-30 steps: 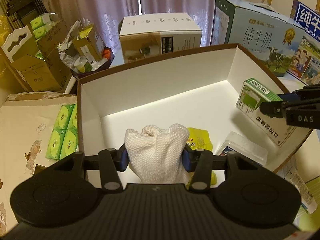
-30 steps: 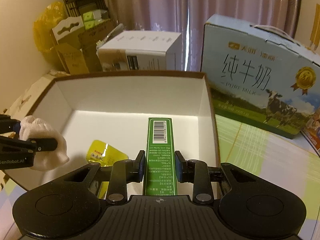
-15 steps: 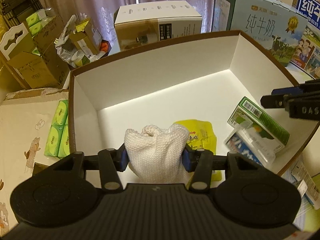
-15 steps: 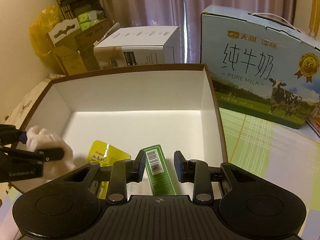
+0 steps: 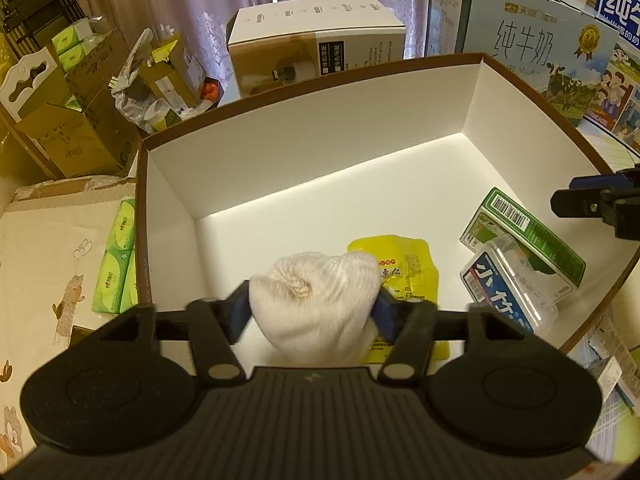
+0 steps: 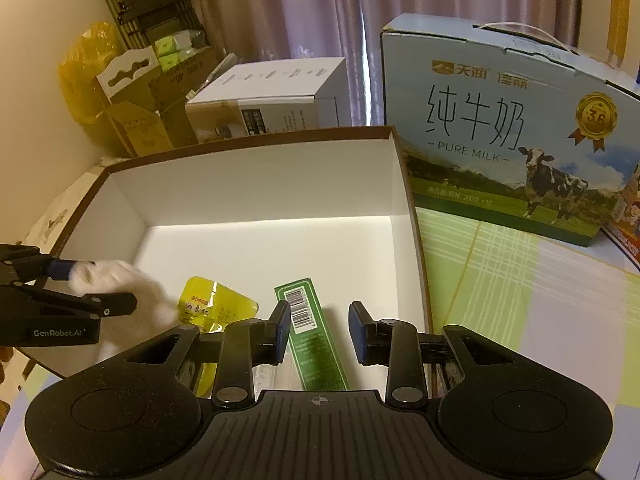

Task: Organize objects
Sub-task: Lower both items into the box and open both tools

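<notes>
A large white open box (image 5: pixel 304 152) with a brown rim fills both views (image 6: pixel 256 188). My left gripper (image 5: pixel 314 306) is shut on a white knitted cloth (image 5: pixel 316 300) and holds it over the box's near left part; the cloth also shows in the right wrist view (image 6: pixel 120 284). My right gripper (image 6: pixel 319 330) is open and empty just above a green carton (image 6: pixel 316 344) that lies in the box's right part (image 5: pixel 528 236). A yellow pouch (image 5: pixel 400 264) and a clear plastic case with a blue label (image 5: pixel 508 292) also lie on the box floor.
A blue milk carton case (image 6: pixel 500 128) stands right of the box on a green plaid tablecloth (image 6: pixel 500 264). A white and brown carton (image 5: pixel 316 52) stands behind the box. Green tissue packs (image 5: pixel 116 256) lie left of it. Cardboard boxes and clutter (image 5: pixel 100 92) fill the far left.
My right gripper opened and let go of the green carton, which now lies in the box on the clear case. The gripper drew back. My left gripper moved lower over the box with the cloth.
</notes>
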A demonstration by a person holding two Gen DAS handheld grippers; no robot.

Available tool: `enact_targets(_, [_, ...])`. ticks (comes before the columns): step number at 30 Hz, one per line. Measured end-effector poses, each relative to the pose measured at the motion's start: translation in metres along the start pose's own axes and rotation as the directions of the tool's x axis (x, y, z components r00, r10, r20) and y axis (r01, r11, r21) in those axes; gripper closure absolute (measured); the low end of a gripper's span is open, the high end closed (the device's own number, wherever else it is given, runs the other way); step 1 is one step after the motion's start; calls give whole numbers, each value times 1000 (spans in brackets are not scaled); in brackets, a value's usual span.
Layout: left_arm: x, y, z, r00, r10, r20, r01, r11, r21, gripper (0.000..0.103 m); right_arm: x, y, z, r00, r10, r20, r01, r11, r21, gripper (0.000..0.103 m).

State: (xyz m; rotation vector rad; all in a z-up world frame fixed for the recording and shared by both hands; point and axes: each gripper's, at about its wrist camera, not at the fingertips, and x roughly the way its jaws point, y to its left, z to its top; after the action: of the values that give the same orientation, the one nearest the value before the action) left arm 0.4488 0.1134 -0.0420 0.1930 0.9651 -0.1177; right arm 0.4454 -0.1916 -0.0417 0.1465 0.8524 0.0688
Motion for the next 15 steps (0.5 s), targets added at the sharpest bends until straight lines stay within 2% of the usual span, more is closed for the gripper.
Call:
enact_targets(2, [-4, 0, 1, 1000, 9, 19, -9, 1000, 2, 21, -4, -1, 0, 1000, -5, 15, 5, 1000, 11, 62])
enact_targets(3, [-6, 0, 2, 1000, 12, 28, -12, 1000, 4, 21, -7, -1, 0, 1000, -3, 24, 3, 1000, 16, 55])
enact_targets(5, [-11, 1, 3, 999, 9, 41, -10, 1000, 5, 21, -13, -2, -1, 999, 3, 42, -4, 1000, 22, 51])
enact_targets(15, [-46, 5, 2, 994, -10, 107, 11, 1000, -14, 14, -54, -5, -4, 995, 27, 93, -32, 998, 54, 48])
